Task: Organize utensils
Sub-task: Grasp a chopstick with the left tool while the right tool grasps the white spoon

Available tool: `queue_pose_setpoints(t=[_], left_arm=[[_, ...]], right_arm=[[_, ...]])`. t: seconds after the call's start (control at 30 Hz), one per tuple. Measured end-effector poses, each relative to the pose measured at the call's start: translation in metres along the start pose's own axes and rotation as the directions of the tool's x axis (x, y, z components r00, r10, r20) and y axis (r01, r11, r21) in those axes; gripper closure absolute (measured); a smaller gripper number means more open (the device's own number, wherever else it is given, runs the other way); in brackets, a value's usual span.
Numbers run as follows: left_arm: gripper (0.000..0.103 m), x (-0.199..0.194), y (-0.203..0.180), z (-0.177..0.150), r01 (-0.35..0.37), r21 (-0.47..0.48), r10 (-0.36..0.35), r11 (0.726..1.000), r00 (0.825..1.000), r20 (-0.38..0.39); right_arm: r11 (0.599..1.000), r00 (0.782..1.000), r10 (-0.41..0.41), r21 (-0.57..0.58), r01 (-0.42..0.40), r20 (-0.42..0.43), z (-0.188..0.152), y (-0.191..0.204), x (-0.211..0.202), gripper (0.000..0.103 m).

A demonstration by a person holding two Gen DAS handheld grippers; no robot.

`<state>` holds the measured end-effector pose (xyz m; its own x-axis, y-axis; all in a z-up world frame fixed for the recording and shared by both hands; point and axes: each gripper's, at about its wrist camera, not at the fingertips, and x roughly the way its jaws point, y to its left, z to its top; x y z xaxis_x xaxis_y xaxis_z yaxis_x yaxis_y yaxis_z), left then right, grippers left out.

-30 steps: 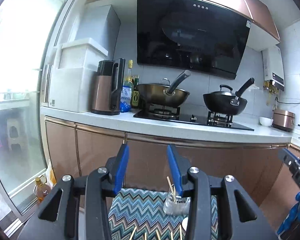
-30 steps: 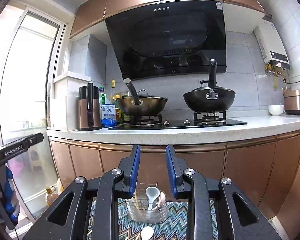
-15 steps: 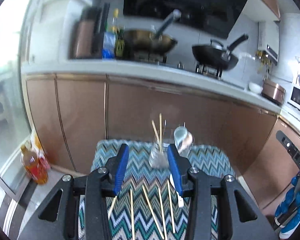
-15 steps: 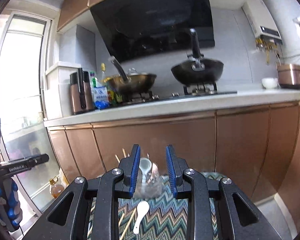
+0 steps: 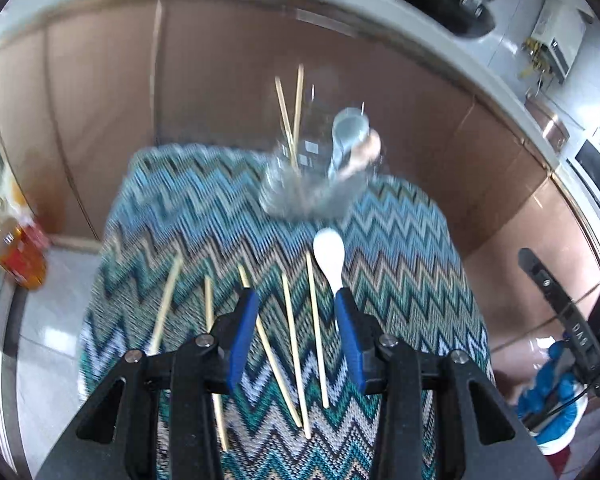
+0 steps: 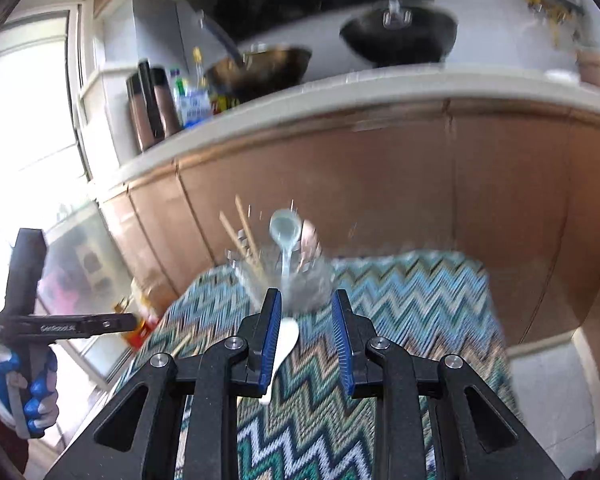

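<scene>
Both views have tipped down; left gripper (image 5: pixel 296 334) and right gripper (image 6: pixel 306 334) fingers apart over loose chopsticks (image 5: pixel 316 328), white spoon (image 5: pixel 329 258).

Loose chopsticks (image 5: pixel 292 340) lie left of a spoon (image 5: pixel 330 258), a holder (image 5: pixel 312 188) standing behind both.

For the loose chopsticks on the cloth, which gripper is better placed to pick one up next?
Left. The left gripper is open directly above the chopsticks, with several lying between its fingers. The right gripper points instead at the white spoon.
</scene>
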<state>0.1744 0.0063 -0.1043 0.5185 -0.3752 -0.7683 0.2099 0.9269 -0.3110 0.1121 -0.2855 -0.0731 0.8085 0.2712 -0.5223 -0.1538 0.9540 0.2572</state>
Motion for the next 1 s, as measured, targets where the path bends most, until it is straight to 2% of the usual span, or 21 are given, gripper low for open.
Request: queue_pose_setpoints(t=[0.17, 0.27, 0.37, 0.43, 0.67, 0.9, 1.0], left_arm=[[0.066, 0.049, 0.002, 0.003, 0.026, -0.014, -0.027, 1.0, 0.99, -0.136], [0.066, 0.083, 0.003, 0.006, 0.025, -0.028, -0.031, 0.999, 0.974, -0.223], [0.073, 0.111, 0.004, 0.01, 0.016, -0.038, -0.026, 0.999, 0.957, -0.29], [0.074, 0.124, 0.005, 0.012, 0.002, -0.034, -0.013, 0.999, 0.949, -0.314], [0.084, 0.157, 0.006, 0.017, -0.023, -0.018, 0.015, 1.0, 0.926, -0.376], [0.089, 0.181, 0.01, 0.024, -0.029, -0.019, 0.018, 0.999, 0.904, -0.426], [0.091, 0.188, 0.013, 0.025, -0.021, -0.022, 0.009, 1.0, 0.9, -0.436]], right_arm=[[0.998, 0.991, 0.054, 0.033, -0.051, -0.121, -0.015, -0.012, 0.041, 0.077], [0.996, 0.979, 0.088, 0.044, -0.081, -0.185, -0.021, -0.016, 0.064, 0.077], [0.991, 0.962, 0.126, 0.065, -0.114, -0.243, -0.024, -0.021, 0.086, 0.077], [0.987, 0.945, 0.153, 0.081, -0.135, -0.289, -0.027, -0.025, 0.105, 0.077], [0.98, 0.909, 0.199, 0.103, -0.173, -0.365, -0.032, -0.029, 0.145, 0.077], [0.954, 0.846, 0.297, 0.175, -0.243, -0.444, -0.031, -0.031, 0.192, 0.078], [0.953, 0.828, 0.302, 0.181, -0.244, -0.472, -0.028, -0.028, 0.213, 0.078]])
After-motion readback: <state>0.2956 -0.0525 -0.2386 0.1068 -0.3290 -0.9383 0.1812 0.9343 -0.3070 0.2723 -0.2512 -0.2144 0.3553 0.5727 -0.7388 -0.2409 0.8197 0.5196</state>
